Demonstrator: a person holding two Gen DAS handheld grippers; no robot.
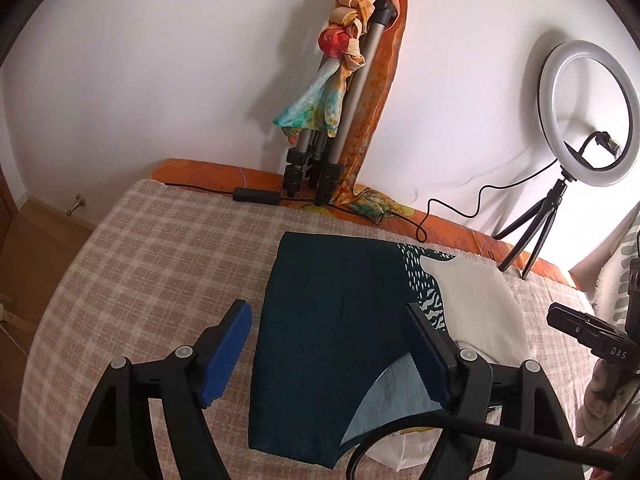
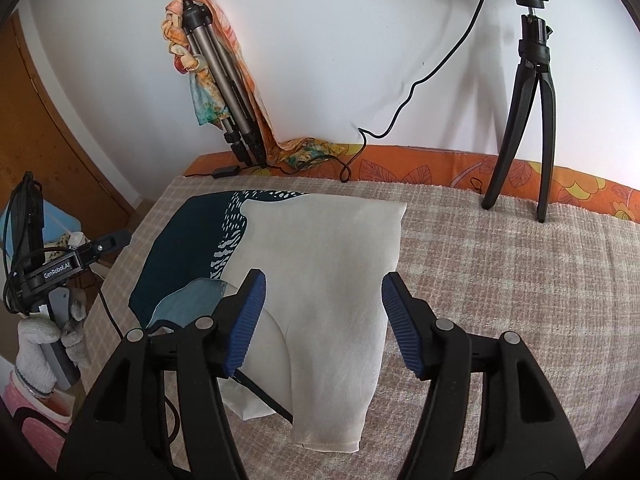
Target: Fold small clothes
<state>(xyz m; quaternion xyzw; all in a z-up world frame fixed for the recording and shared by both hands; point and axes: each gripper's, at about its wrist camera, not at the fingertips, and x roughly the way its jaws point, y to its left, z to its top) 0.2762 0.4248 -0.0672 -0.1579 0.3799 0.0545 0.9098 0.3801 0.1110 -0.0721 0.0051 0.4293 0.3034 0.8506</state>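
Note:
A folded cloth lies flat on the checked blanket (image 1: 160, 248). Its left part is dark teal (image 1: 328, 320), and its right part is cream (image 2: 328, 248) beyond a white-patterned band. A pale blue underside (image 1: 400, 392) shows at the near edge. My left gripper (image 1: 326, 312) hangs open over the teal part, its blue pads clear of the fabric. Over the cream part my right gripper (image 2: 323, 280) is open too, with nothing between its fingers. In the right wrist view a gloved hand (image 2: 40, 336) holds the left gripper at the bed's left side.
A folded tripod (image 1: 340, 120) draped with a colourful scarf leans on the white wall at the back. A ring light (image 1: 588, 108) on a small black tripod (image 2: 524, 120) stands back right, its cable running to an adapter (image 1: 256, 195). The bed's left edge drops off beside a wooden door (image 2: 48, 140).

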